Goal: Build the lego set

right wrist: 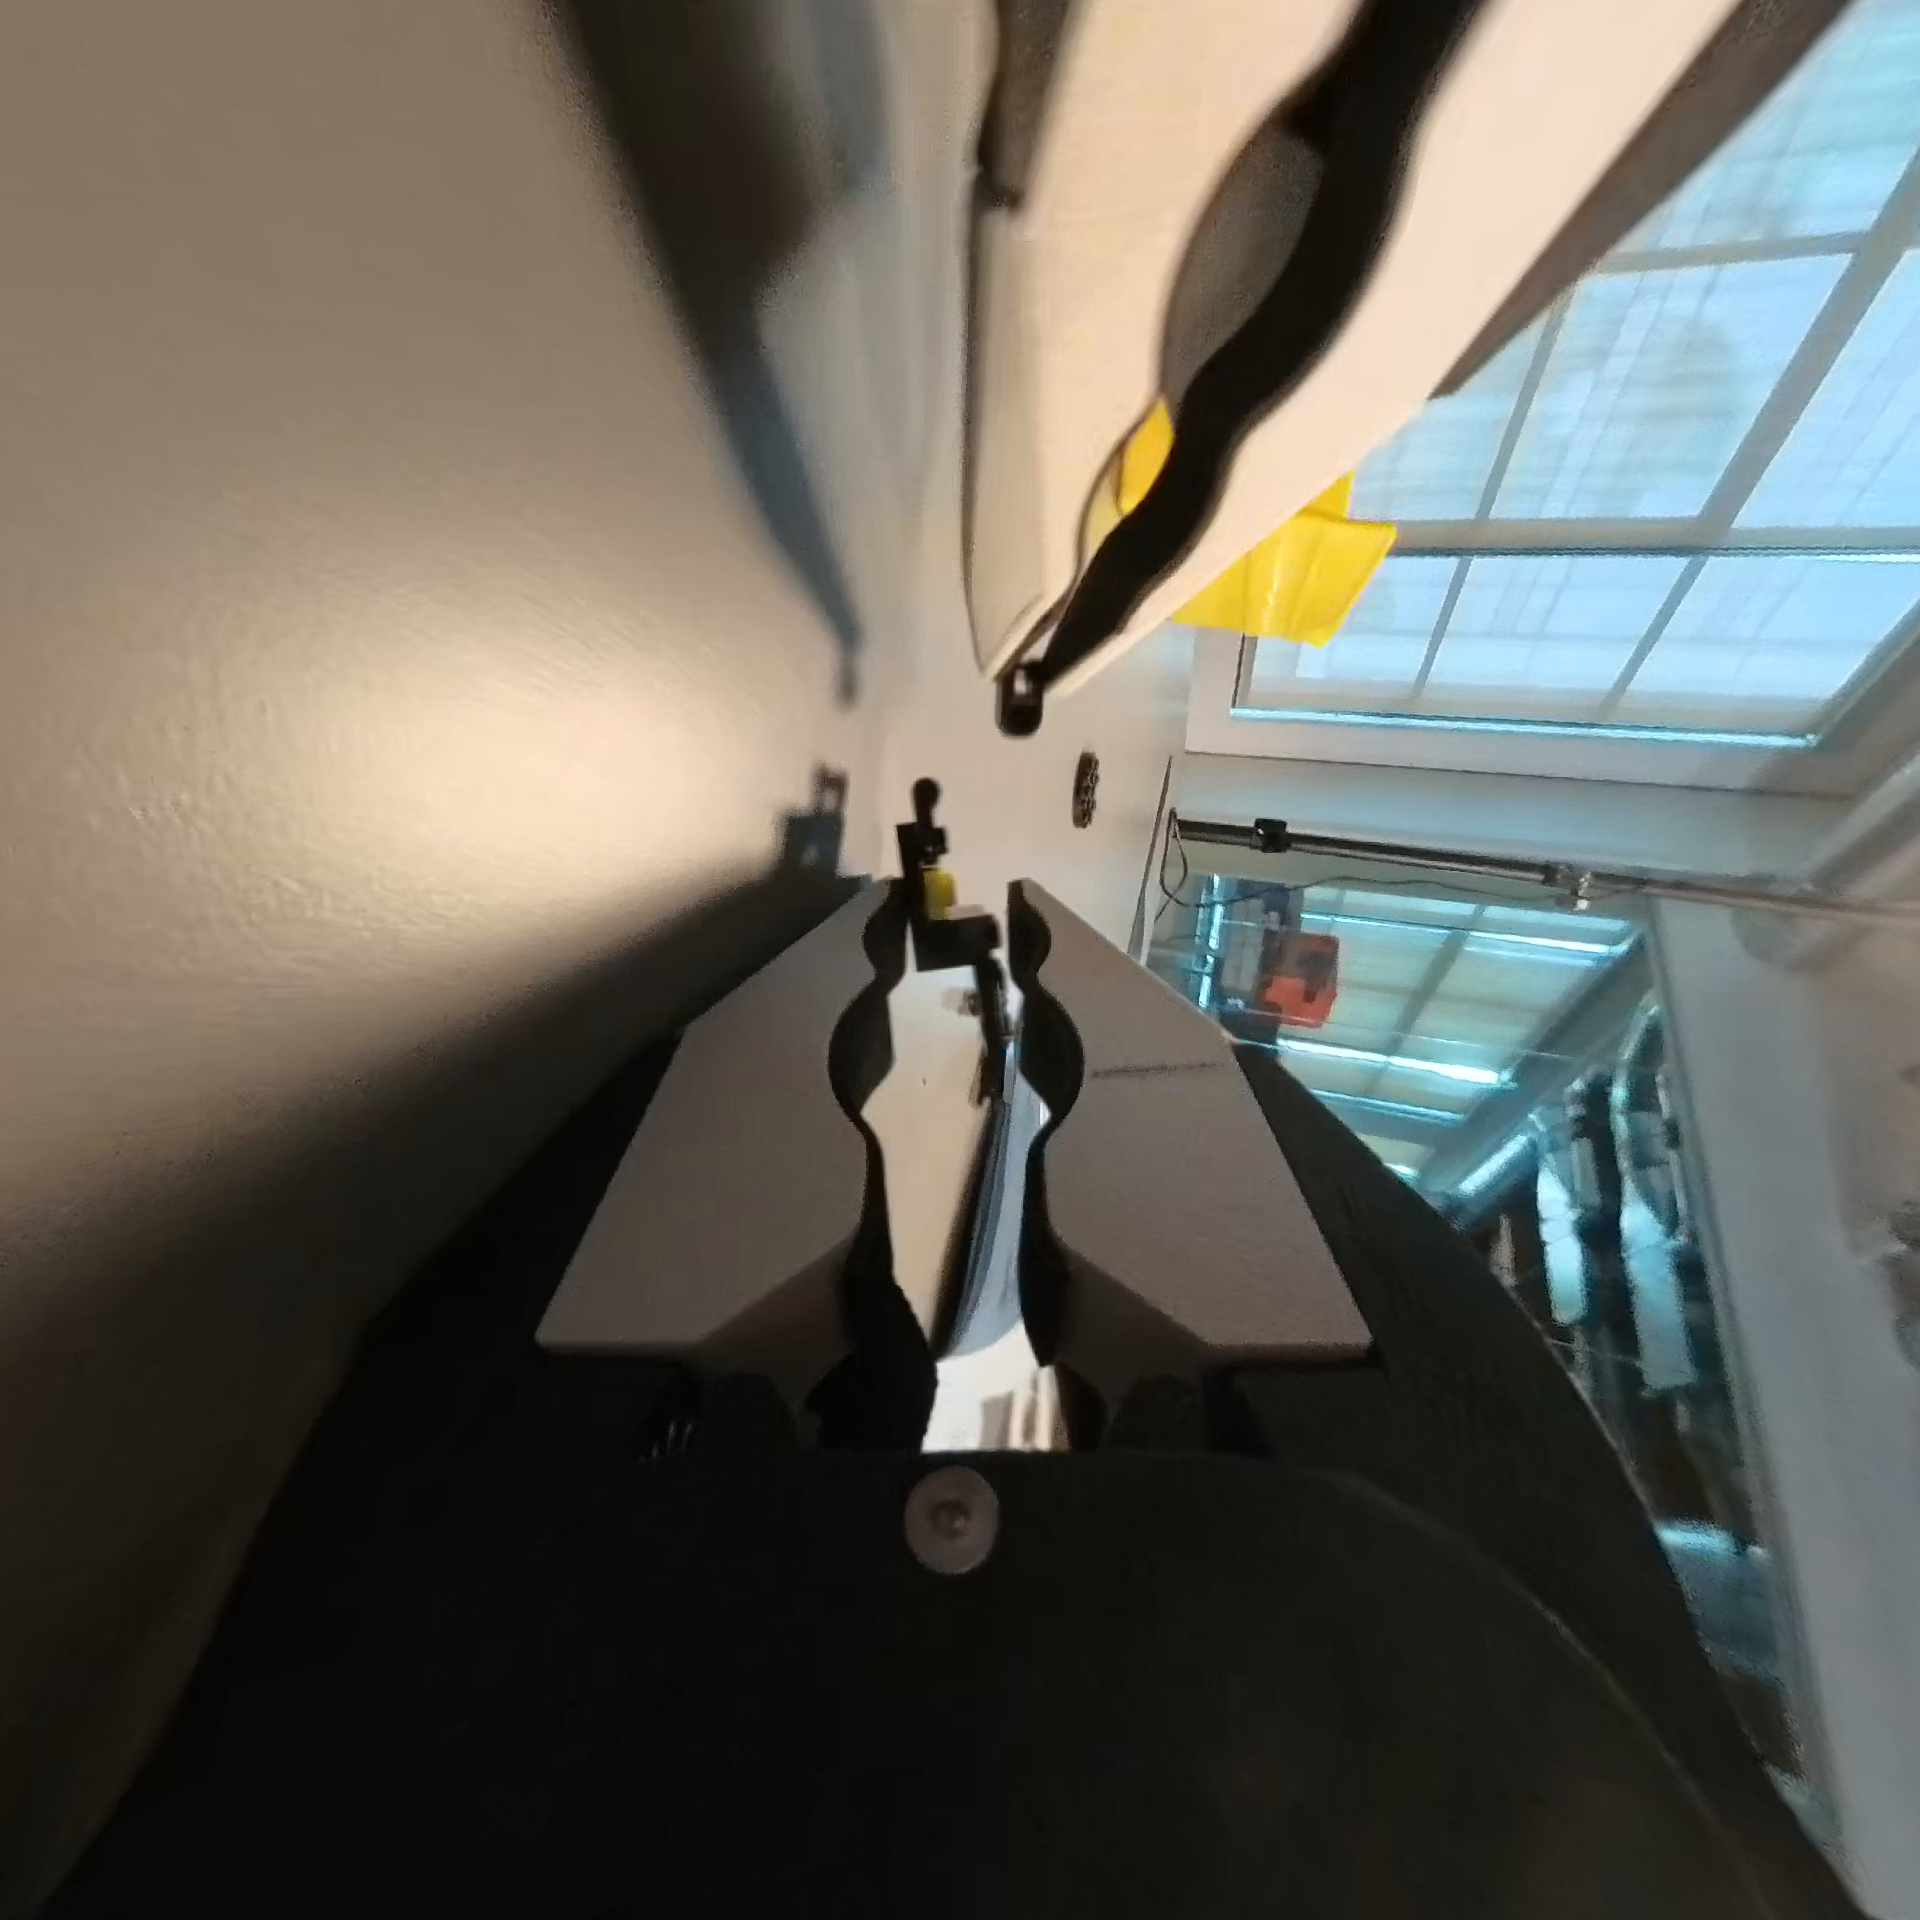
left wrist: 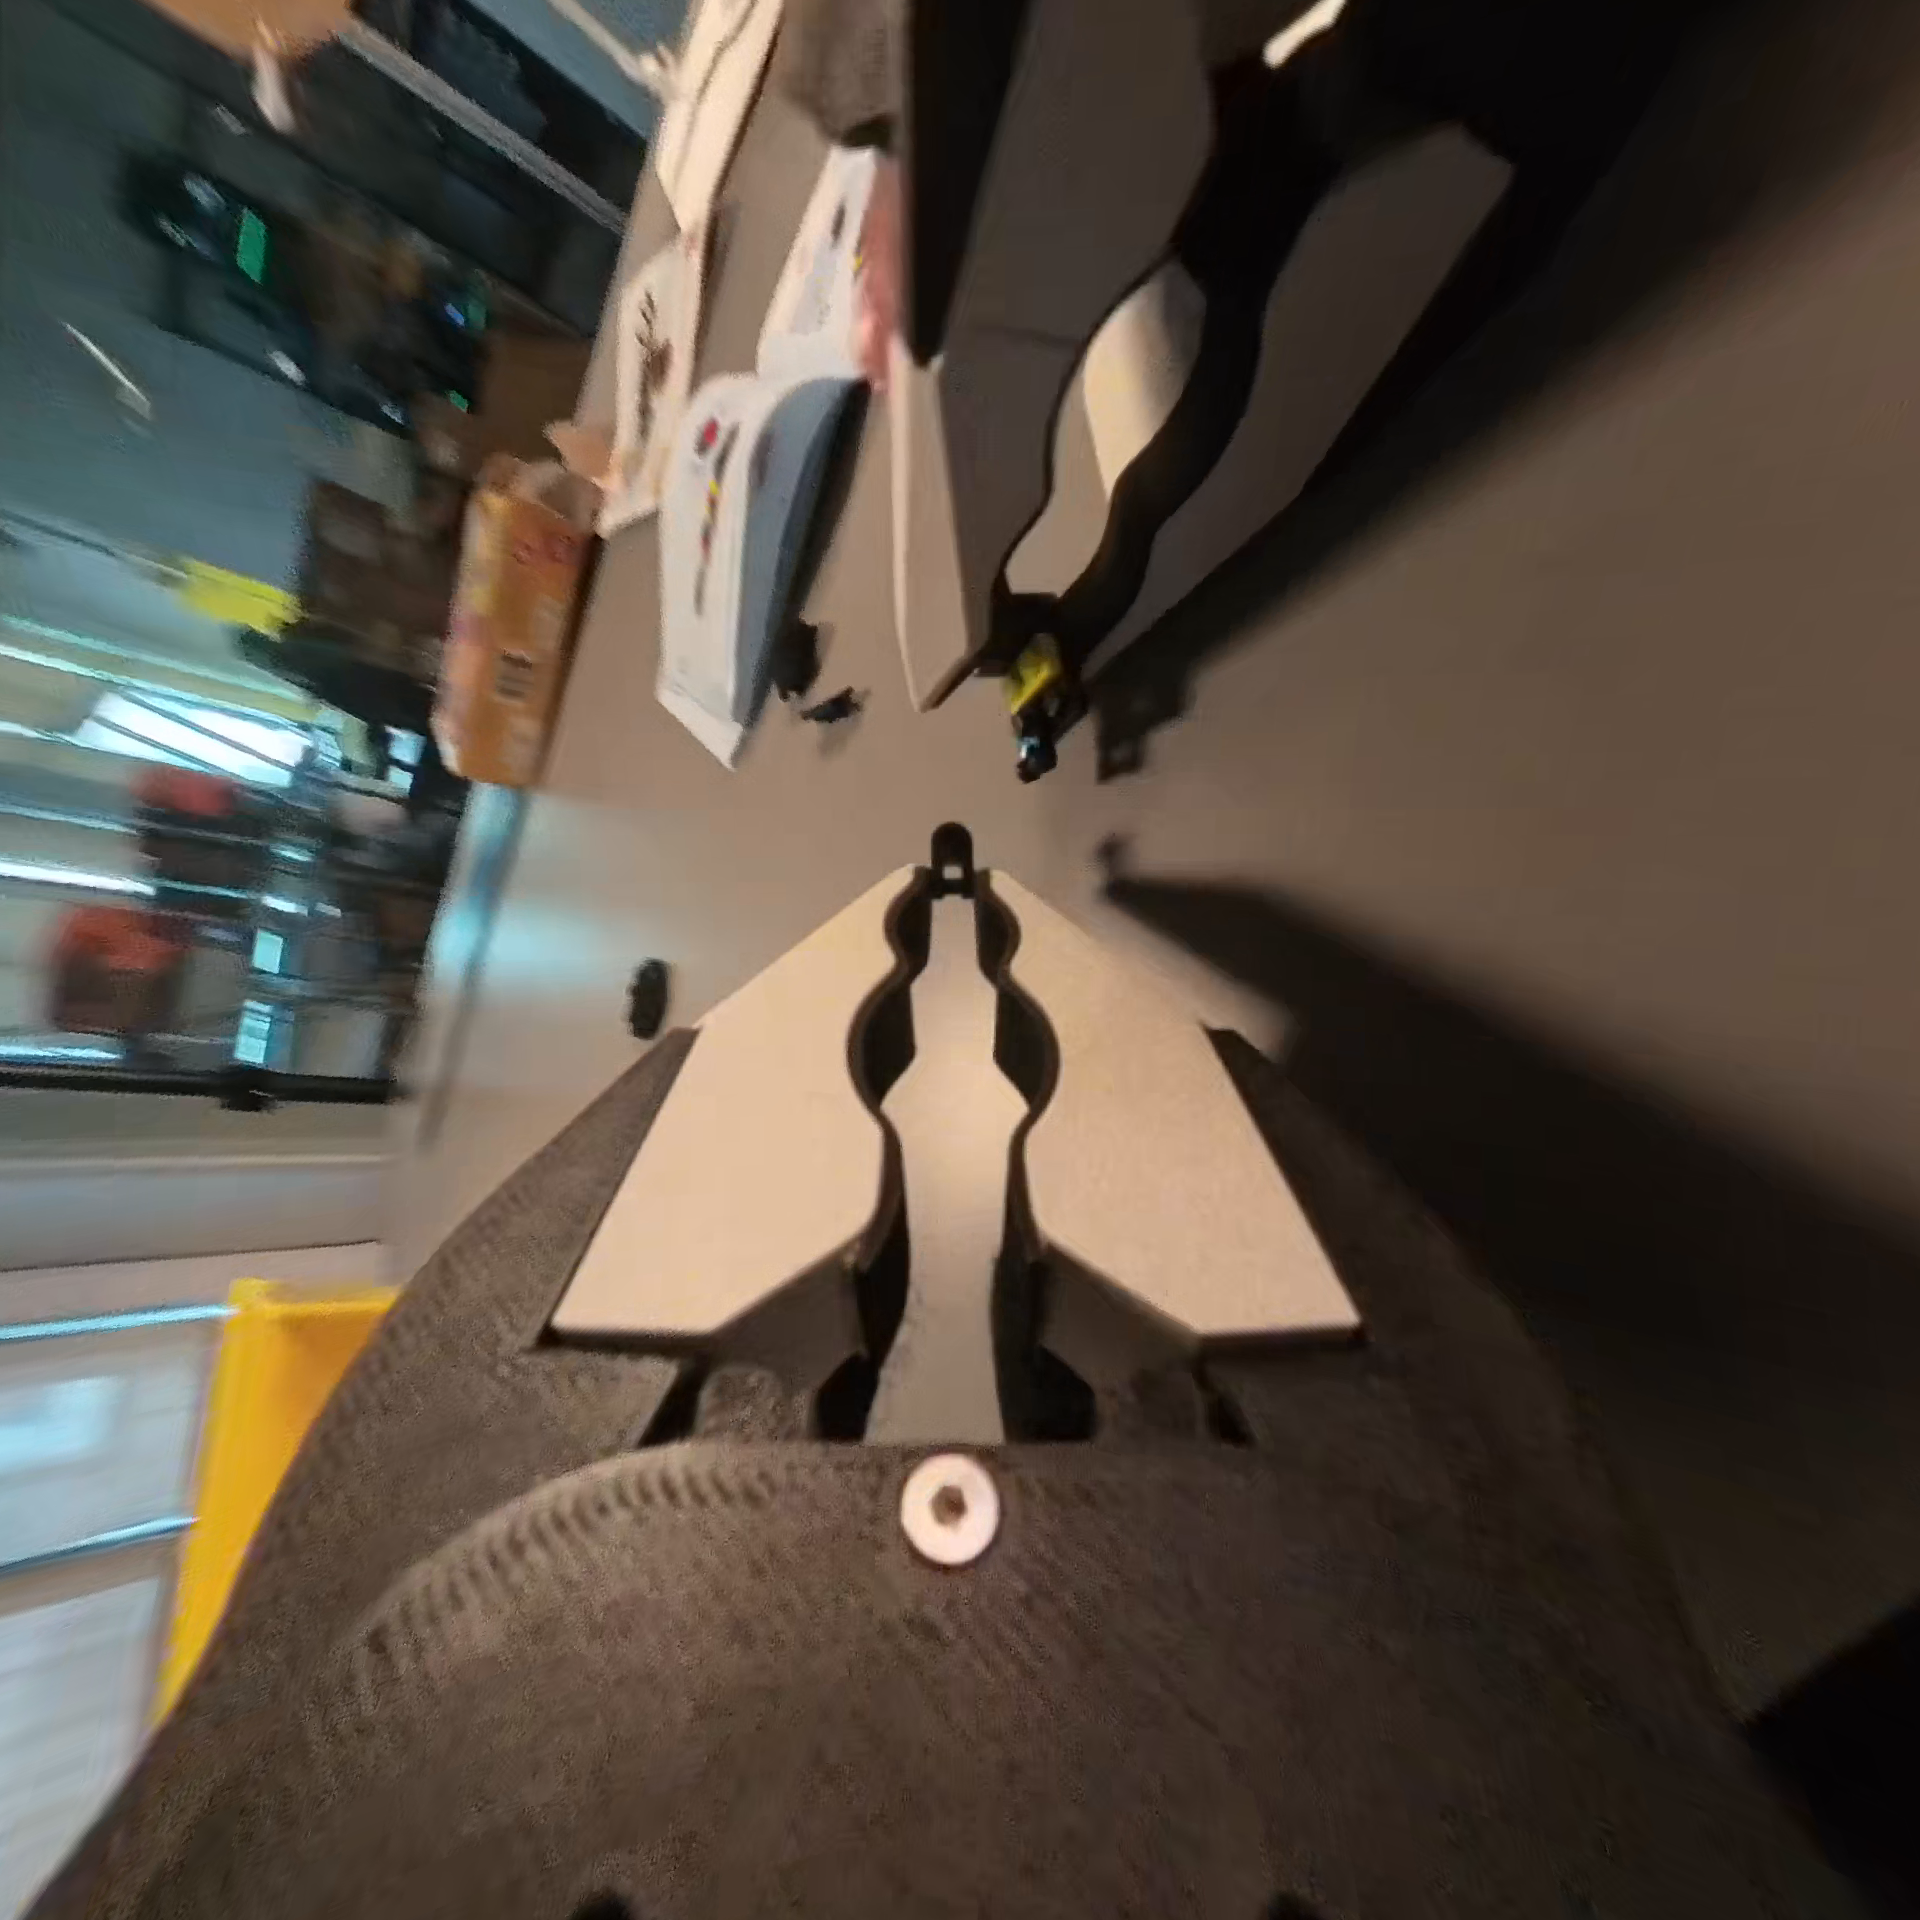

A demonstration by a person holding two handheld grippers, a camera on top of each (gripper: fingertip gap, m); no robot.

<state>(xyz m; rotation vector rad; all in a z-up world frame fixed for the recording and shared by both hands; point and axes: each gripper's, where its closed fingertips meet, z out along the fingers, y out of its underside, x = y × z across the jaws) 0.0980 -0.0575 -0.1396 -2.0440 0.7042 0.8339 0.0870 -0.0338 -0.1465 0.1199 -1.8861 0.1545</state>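
In the left wrist view my left gripper is shut on a small black lego piece whose round end sticks out past the tips. My right gripper comes in from the top, shut on a small yellow and black lego assembly, held a short way beyond the black piece. In the right wrist view my right gripper grips that assembly, with a black ball-ended stalk on top. The left gripper hangs above with its black piece, apart from the assembly.
The grey table carries an open instruction booklet, an orange box, loose black pieces and a black round part. A yellow bin stands at the table's edge. Windows and shelving lie beyond. Left and right tips are no more than a few centimetres apart.
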